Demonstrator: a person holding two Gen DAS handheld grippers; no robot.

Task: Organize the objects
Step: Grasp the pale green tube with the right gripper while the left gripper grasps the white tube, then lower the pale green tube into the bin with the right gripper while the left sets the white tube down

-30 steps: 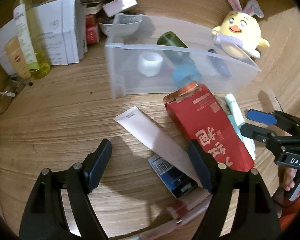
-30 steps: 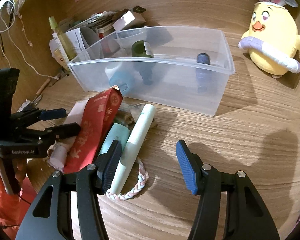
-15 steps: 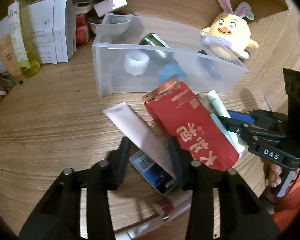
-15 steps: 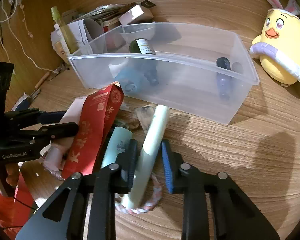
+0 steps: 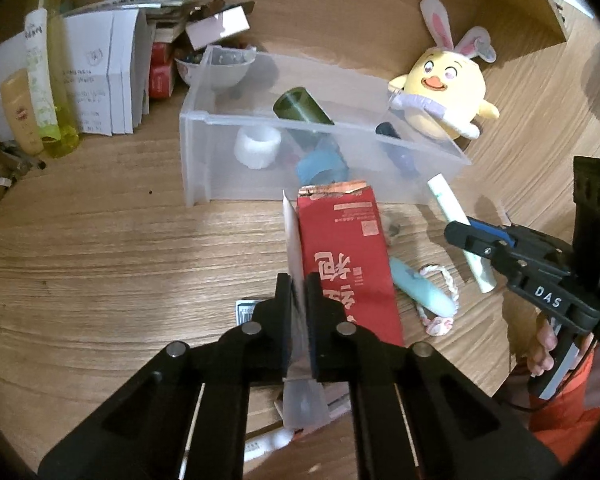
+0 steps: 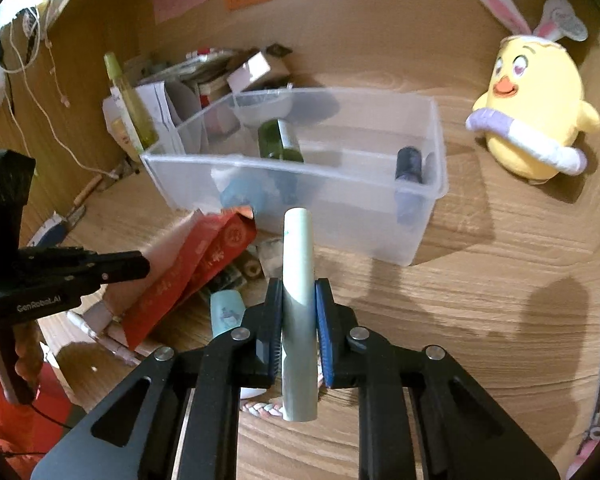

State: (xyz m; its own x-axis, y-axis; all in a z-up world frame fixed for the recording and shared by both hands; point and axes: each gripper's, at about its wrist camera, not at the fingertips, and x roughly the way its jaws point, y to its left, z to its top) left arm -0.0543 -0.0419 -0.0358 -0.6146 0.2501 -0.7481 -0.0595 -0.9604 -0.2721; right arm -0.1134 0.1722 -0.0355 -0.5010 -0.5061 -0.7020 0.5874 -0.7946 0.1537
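Note:
My left gripper (image 5: 298,292) has its jaws closing tight on a flat white tube (image 5: 290,232), which stands on edge between the pads beside a red packet (image 5: 348,268). My right gripper (image 6: 298,292) is shut on a pale green tube (image 6: 298,248) that points at the clear plastic bin (image 6: 436,140). The bin (image 5: 204,120) holds a green bottle (image 5: 300,108), a white jar (image 5: 258,146), a blue item and a dark blue bottle (image 6: 408,168). A light blue tube (image 5: 420,292) and a braided bracelet (image 5: 446,280) lie between the grippers.
A yellow plush chick (image 6: 532,120) sits right of the bin. White boxes (image 5: 100,76), yellow bottles (image 5: 56,92) and papers crowd the back left corner. A barcoded box (image 5: 244,308) and a pen (image 5: 268,440) lie under my left gripper. A wooden wall with sticky notes stands behind.
Both grippers went from wide open to shut. The left one closed on the white tube, which turned onto its edge. The right one closed on the pale green tube and raised it slightly.

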